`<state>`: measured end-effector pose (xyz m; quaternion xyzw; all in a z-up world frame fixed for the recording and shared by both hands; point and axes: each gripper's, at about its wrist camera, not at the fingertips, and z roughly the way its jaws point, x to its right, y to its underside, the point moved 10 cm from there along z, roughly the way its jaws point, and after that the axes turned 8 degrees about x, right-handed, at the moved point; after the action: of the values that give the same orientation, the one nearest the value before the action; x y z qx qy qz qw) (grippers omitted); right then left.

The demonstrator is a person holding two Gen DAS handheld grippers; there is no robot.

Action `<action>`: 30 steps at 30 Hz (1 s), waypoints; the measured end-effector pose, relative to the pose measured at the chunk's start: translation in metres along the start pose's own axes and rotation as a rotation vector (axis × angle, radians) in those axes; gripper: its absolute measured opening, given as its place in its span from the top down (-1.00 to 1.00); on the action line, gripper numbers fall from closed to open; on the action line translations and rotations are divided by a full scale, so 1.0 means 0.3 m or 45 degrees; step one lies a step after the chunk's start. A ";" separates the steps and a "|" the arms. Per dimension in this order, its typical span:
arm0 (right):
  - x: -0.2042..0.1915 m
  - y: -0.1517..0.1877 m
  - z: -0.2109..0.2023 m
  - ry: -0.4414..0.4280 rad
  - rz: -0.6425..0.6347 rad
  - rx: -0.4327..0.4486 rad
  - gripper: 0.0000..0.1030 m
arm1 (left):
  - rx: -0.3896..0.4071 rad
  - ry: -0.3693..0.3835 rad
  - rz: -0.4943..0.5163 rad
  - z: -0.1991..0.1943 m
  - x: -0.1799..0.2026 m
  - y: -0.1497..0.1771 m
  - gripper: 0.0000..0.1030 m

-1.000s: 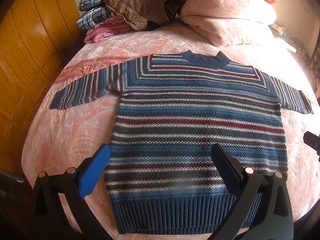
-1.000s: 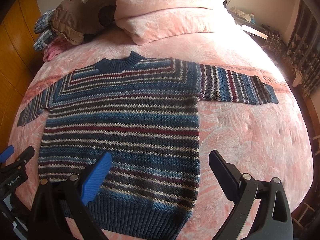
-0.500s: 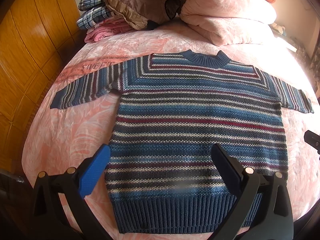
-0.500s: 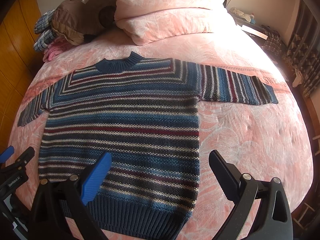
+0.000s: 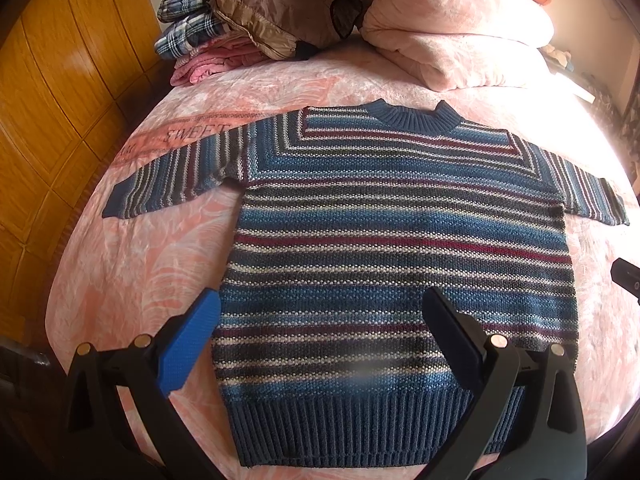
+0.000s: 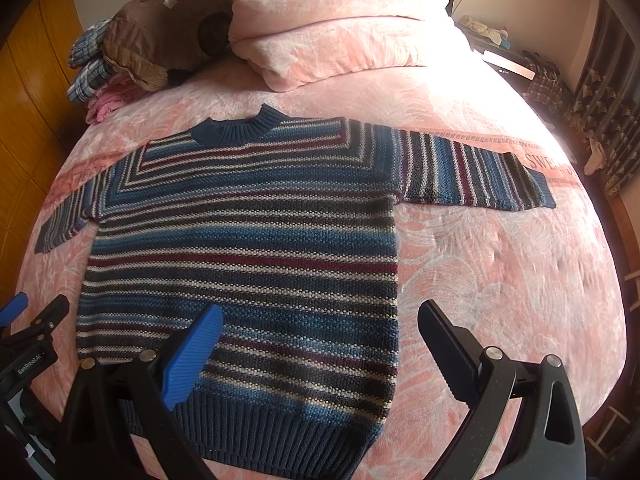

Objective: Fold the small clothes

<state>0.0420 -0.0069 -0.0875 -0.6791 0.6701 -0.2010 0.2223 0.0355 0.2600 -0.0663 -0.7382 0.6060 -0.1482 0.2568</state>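
Observation:
A small blue knitted sweater with white, grey and maroon stripes lies flat on the pink bedspread, both sleeves spread out sideways and the ribbed hem nearest me. My left gripper hovers open over the lower half of the sweater, holding nothing. In the right wrist view the same sweater fills the left half. My right gripper is open above the sweater's lower right corner, one finger over the knit, the other over bare bedspread. The left gripper shows at the left edge of that view.
A pile of clothes, a brown jacket on plaid and pink garments, sits at the head of the bed beside a folded pink duvet. Wooden panelling runs along the left. Bare bedspread lies right of the sweater.
Almost nothing: both grippers stay open and the sweater lies as before. The left view has drifted very slightly.

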 end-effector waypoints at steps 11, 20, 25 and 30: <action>-0.001 -0.004 -0.002 0.001 0.002 0.002 -0.91 | 0.000 -0.002 0.001 0.001 -0.002 0.001 -0.94; 0.051 -0.051 0.031 -0.008 -0.002 0.038 -0.91 | -0.025 0.055 0.040 0.034 0.030 0.008 -0.94; 0.233 -0.174 0.127 0.041 0.051 0.042 -0.92 | -0.045 -0.011 0.039 0.108 0.033 -0.017 -0.94; 0.566 -0.320 0.319 0.121 0.177 -0.032 -0.92 | -0.045 -0.005 0.018 0.206 0.121 -0.113 -0.94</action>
<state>0.1791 -0.1732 -0.1154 -0.6232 0.7280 -0.2087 0.1951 0.1041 0.2417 -0.1015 -0.7385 0.6133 -0.1341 0.2460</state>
